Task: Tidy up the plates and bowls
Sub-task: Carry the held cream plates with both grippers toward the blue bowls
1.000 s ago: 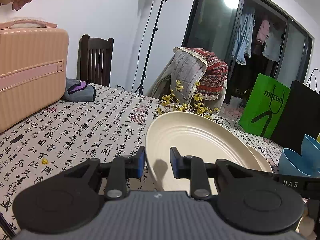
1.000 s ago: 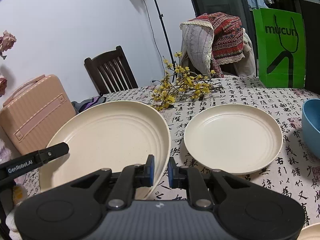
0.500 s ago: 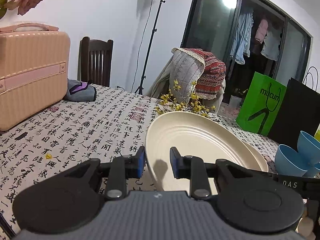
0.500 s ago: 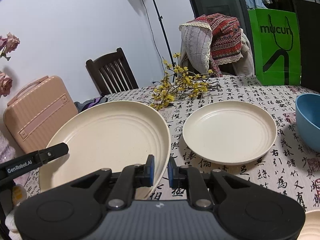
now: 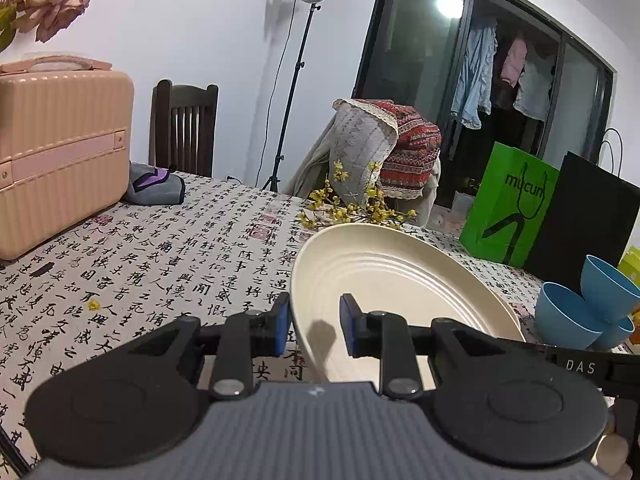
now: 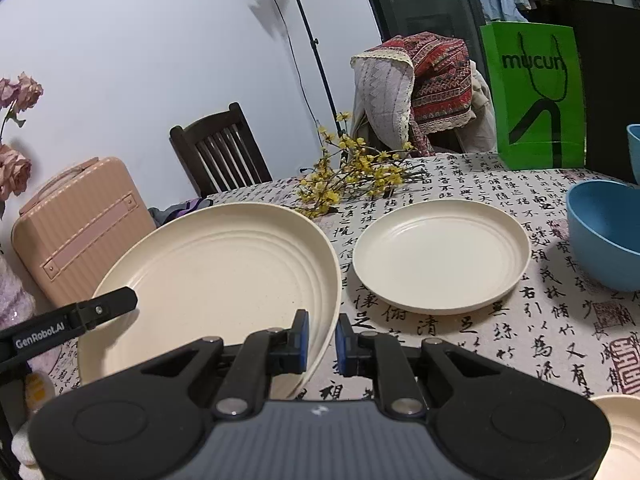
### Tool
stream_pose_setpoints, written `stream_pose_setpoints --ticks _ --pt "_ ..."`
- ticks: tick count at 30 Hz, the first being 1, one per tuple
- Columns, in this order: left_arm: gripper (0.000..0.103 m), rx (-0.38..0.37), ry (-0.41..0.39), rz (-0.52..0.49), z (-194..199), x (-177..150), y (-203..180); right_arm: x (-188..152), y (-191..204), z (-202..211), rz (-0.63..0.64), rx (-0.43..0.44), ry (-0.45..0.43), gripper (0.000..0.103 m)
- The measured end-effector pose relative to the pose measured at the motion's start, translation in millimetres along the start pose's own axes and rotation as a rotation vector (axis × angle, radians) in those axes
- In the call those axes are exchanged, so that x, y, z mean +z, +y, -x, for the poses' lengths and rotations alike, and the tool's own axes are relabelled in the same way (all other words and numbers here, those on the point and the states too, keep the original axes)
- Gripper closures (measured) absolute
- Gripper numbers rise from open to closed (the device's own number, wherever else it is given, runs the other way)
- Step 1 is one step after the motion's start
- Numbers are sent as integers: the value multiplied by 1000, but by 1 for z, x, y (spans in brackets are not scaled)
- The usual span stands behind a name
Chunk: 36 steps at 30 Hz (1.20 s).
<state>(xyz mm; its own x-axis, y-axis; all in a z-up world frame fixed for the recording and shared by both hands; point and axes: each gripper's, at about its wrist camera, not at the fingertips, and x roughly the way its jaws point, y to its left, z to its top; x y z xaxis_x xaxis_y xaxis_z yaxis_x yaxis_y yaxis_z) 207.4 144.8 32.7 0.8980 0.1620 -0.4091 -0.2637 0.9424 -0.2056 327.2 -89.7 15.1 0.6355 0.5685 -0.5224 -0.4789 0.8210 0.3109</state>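
**Inspector A:** Large cream ridged plate [image 6: 216,280] is held off the calligraphy-print tablecloth [image 5: 160,264], tilted, carried between both tools. The right gripper [image 6: 320,340] is clenched on its near right rim; the left gripper [image 5: 312,328] straddles the opposite rim with pads close, and I read that as a grasp too.

**Inspector B:** Destination?

**Inspector A:** Most likely the smaller cream plate [image 6: 440,256] lying flat on the cloth, just beside the carried one. A blue plastic bowl [image 6: 604,236] sits near its right side.

**Inspector B:** Recommendations?

**Inspector A:** Level the plate before lowering, move both hands together so neither rim slips, centre it over the target, stay clear of the bowl, and release only once it rests.
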Motion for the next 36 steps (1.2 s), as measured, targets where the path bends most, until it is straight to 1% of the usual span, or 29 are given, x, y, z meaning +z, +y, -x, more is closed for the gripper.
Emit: stream_pose_setpoints --ticks 14,36 --pt "77 -27 -9 -15 22 -12 -15 -17 -9 30 -29 -14 -30 89" --pt "77 -69 -15 -27 53 -28 -37 -37 -17 75 -32 -52 -76 89"
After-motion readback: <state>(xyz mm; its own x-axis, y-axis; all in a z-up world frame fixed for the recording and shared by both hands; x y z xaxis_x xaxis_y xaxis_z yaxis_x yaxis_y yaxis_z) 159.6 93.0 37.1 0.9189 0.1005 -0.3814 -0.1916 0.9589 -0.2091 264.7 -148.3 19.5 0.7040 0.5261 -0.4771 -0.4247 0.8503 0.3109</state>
